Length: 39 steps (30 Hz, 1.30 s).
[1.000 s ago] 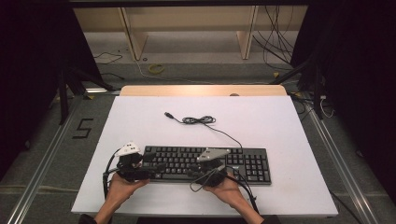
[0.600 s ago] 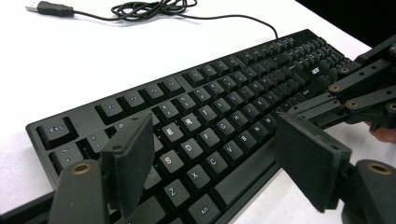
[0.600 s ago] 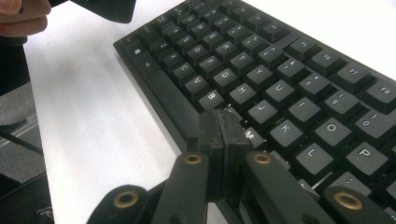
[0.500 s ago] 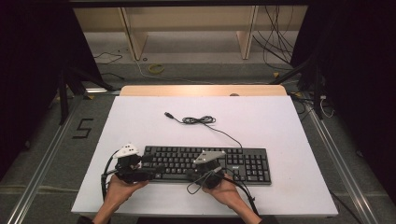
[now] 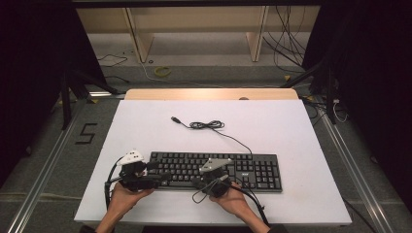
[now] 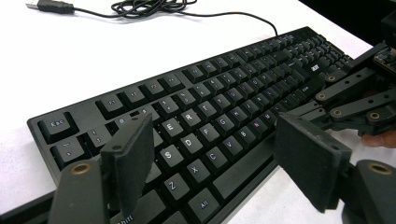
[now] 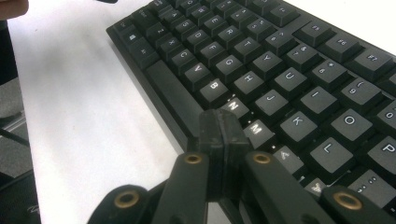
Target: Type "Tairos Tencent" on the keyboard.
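One black keyboard [image 5: 214,170] lay at the white table's [image 5: 291,126] near edge, two grippers at its front, left gripper [image 6: 219,158] spread wide over the letter keys, right gripper [image 7: 222,135] pinched closed, empty, beside the spacebar, one coiled cable [image 5: 206,125] lay behind.

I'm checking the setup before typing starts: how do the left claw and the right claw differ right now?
The left claw stands open with its jaws wide apart, while the right claw is shut, pads pressed together with nothing between them. The left claw sits over the left end of the keyboard, near the letters S, D and X; the right claw points at the front edge near N and M. Both are black, hand-held and low over the keyboard.
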Each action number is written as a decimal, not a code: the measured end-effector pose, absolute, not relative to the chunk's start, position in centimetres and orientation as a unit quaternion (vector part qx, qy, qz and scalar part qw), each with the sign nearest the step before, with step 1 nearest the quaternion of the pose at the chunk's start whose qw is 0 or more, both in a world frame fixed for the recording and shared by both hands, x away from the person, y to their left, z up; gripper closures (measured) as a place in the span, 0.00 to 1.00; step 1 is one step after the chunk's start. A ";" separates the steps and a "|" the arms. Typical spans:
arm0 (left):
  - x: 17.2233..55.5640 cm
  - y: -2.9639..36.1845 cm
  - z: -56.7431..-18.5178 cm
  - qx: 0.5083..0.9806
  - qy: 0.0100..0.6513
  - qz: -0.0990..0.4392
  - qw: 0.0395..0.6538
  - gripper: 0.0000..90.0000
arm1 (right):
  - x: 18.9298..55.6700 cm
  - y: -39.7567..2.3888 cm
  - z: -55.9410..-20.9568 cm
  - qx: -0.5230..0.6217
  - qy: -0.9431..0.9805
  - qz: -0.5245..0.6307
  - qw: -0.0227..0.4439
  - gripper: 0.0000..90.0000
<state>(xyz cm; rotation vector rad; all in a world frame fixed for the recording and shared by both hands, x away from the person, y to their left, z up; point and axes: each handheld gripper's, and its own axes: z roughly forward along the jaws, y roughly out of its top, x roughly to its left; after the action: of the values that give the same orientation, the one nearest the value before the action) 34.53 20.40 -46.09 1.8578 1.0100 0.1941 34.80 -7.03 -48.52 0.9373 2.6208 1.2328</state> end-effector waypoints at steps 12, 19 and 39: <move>34.6 20.5 -46.1 0.764 0.416 0.081 0.487 0.32 | 35.0 -7.5 -47.5 0.321 0.843 0.430 0.042 0.98; 34.6 20.6 -46.1 0.764 0.418 0.083 0.484 0.32 | 35.3 -8.1 -47.0 0.324 0.836 0.439 0.047 0.89; 34.9 21.0 -46.3 0.763 0.446 0.078 0.460 0.38 | 36.7 -8.9 -45.3 0.342 0.821 0.454 0.058 0.48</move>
<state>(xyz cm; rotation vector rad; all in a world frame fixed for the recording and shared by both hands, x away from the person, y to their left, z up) 34.86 20.99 -46.31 1.8788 1.0986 0.1909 36.72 -8.88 -45.34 1.0379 2.4874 1.3764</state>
